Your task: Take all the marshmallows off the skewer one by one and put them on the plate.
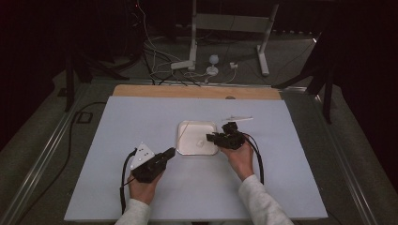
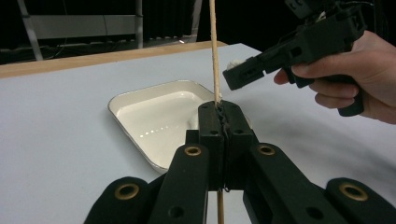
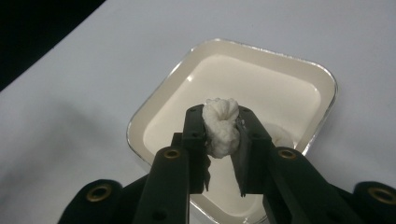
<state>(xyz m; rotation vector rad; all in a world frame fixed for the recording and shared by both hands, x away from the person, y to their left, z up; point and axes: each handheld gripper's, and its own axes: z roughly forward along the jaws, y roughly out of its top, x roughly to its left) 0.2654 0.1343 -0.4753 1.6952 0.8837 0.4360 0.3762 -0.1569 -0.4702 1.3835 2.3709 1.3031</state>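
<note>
left hand-held gripper (image 2: 219,116): mine, low on the left of the desk (image 1: 117,122), jaws fully closed on a thin wooden skewer (image 2: 214,51). Nose points up-right toward the tray.
skewer: clamped between the left pads, long axis near vertical in the left gripper view, running up out of the top of the picture and down below the jaws. Upper tip not visible.
tray (image 3: 168,79): small cream square dish with a metal rim, mid-desk, between my two hands. One small pale lump lies in it near the right side (image 1: 199,142); can't tell what it is.
right hand-held gripper (image 3: 219,123): over the tray's right edge, nose pointing left. Jaws nearly closed, pinching a white knotted lump (image 3: 220,126), soft, looks like dough or a marshmallow; can't tell which.
white lump: held at the right jaw tips, bulging out above them, hanging over the tray interior and not touching it.
key relation: lump sits to the right of the skewer shaft and just beyond it, close but apart. Skewer axis upright, right gripper axis roughly level, so they cross near square. Right hand is the one carrying the piece; left looks like the fixed post.
my read: next job is lining the lump's centre up with the skewer to thread it.
far right: a flat white piece (image 1: 237,118) lying on the desk beyond my right hand.
writing: no brands, labels or text readable anywhere.
</note>
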